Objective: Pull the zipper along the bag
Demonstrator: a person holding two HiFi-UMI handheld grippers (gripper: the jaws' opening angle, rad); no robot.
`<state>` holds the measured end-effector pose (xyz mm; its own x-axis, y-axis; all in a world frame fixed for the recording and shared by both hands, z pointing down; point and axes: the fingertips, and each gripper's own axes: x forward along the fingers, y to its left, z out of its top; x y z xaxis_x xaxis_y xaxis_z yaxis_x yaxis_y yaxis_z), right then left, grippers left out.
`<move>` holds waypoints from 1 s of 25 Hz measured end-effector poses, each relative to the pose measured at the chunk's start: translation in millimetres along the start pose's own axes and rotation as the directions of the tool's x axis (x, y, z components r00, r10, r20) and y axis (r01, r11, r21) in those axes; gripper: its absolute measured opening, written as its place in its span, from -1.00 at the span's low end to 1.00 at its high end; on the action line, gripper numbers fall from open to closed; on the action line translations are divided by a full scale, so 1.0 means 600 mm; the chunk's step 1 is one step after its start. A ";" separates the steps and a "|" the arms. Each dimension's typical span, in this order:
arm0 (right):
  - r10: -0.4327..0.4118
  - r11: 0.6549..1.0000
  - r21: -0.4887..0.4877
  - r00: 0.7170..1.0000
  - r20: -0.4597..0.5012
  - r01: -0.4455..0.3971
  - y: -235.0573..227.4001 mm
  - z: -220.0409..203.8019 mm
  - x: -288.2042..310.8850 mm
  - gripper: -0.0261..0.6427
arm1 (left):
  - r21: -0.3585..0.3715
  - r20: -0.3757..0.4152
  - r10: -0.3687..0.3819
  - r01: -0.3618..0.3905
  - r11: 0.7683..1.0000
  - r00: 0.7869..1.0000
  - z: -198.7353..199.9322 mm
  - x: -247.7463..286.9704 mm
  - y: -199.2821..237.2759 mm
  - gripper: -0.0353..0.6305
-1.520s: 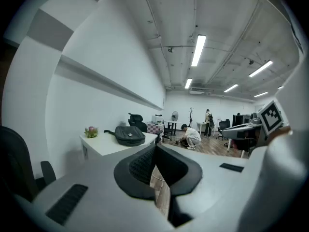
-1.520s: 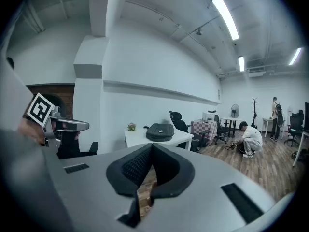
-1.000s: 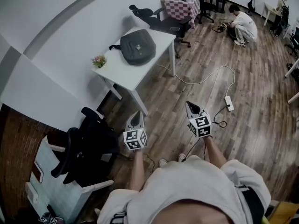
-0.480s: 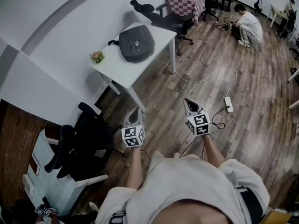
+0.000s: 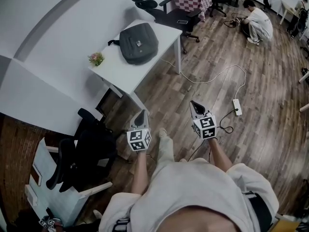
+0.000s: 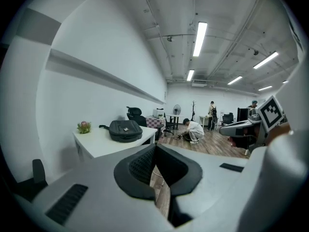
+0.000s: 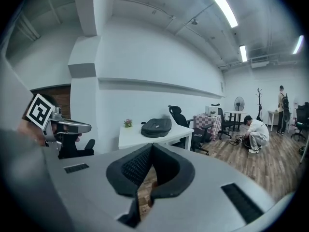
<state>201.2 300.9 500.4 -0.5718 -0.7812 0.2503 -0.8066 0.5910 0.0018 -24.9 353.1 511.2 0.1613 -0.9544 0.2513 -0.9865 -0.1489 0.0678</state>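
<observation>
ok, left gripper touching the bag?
Apart. Head view: left gripper held over the floor, bag lying on the white table, open floor between them.

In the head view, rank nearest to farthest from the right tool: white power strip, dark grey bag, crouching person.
1. White power strip, floor, just right.
2. Dark grey bag, on the white table, left.
3. Crouching person, white top, far right.
</observation>
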 end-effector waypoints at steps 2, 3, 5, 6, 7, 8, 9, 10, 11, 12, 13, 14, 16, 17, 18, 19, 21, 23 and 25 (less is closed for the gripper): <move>-0.005 1.000 -0.004 1.000 -0.006 0.005 -0.010 0.002 0.031 -0.88 | -0.005 0.001 -0.012 0.012 1.000 1.000 0.003 0.035 0.013 -0.82; -0.008 1.000 -0.009 1.000 -0.009 0.008 -0.015 0.005 0.048 -0.88 | -0.008 0.003 -0.019 0.019 1.000 1.000 0.006 0.055 0.022 -0.82; -0.017 1.000 -0.017 1.000 -0.013 0.017 -0.026 0.014 0.087 -0.89 | -0.013 0.009 -0.034 0.034 0.999 0.999 0.015 0.097 0.041 -0.82; -0.022 1.000 -0.020 1.000 -0.015 0.022 -0.030 0.020 0.107 -0.88 | -0.014 0.010 -0.042 0.042 0.999 0.999 0.020 0.118 0.051 -0.82; -0.027 0.999 -0.021 0.999 -0.017 0.027 -0.034 0.027 0.128 -0.88 | -0.015 0.010 -0.051 0.051 0.999 0.999 0.027 0.139 0.062 -0.82; -0.032 0.999 -0.022 0.999 -0.021 0.031 -0.038 0.035 0.149 -0.89 | -0.015 0.010 -0.061 0.061 0.998 0.998 0.034 0.160 0.074 -0.82; -0.036 0.999 -0.023 0.999 -0.023 0.036 -0.042 0.045 0.171 -0.88 | -0.014 0.011 -0.070 0.070 0.997 0.997 0.043 0.181 0.086 -0.82; -0.041 0.999 -0.025 0.999 -0.024 0.040 -0.046 0.056 0.195 -0.88 | -0.013 0.012 -0.078 0.078 0.997 0.997 0.052 0.202 0.100 -0.82; -0.046 0.999 -0.028 0.999 -0.022 0.046 -0.050 0.068 0.219 -0.88 | -0.011 0.012 -0.085 0.085 0.996 0.996 0.062 0.222 0.115 -0.82; -0.051 0.998 -0.031 0.999 -0.019 0.050 -0.053 0.080 0.243 -0.88 | -0.010 0.012 -0.090 0.090 0.996 0.996 0.073 0.242 0.132 -0.82; -0.055 0.998 -0.034 0.998 -0.019 0.054 -0.055 0.091 0.267 -0.88 | -0.011 0.013 -0.094 0.094 0.995 0.995 0.083 0.261 0.150 -0.82; -0.058 0.998 -0.037 0.998 -0.021 0.057 -0.055 0.101 0.291 -0.88 | -0.013 0.014 -0.098 0.098 0.995 0.995 0.091 0.279 0.167 -0.82; -0.061 0.997 -0.042 0.998 -0.029 0.060 -0.055 0.116 0.336 -0.88 | -0.022 0.016 -0.103 0.103 0.994 0.995 0.104 0.313 0.201 -0.82; -0.062 0.997 -0.045 0.998 -0.033 0.060 -0.054 0.122 0.357 -0.88 | -0.027 0.016 -0.104 0.105 0.994 0.994 0.109 0.329 0.218 -0.82; -0.062 0.997 -0.047 0.997 -0.036 0.060 -0.053 0.127 0.377 -0.88 | -0.032 0.017 -0.107 0.108 0.994 0.994 0.114 0.345 0.233 -0.82; -0.063 0.997 -0.050 0.997 -0.040 0.061 -0.053 0.132 0.395 -0.88 | -0.035 0.017 -0.112 0.112 0.993 0.994 0.119 0.360 0.245 -0.82; -0.068 0.996 -0.055 0.996 -0.051 0.065 -0.055 0.138 0.428 -0.88 | -0.036 0.013 -0.126 0.127 0.991 0.992 0.126 0.390 0.265 -0.82; -0.079 0.996 -0.057 0.995 -0.065 0.075 -0.058 0.139 0.454 -0.88 | -0.035 0.004 -0.144 0.144 0.989 0.990 0.128 0.417 0.281 -0.82; -0.088 0.995 -0.058 0.993 -0.081 0.084 -0.060 0.134 0.473 -0.88 | -0.040 -0.006 -0.160 0.160 0.986 0.987 0.126 0.439 0.292 -0.82</move>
<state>56.1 41.9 493.5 -0.4845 -0.8116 0.3265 -0.8416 0.5343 0.0791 -157.3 56.3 516.3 0.3176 -0.9166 0.2429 -0.9461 -0.2891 0.1460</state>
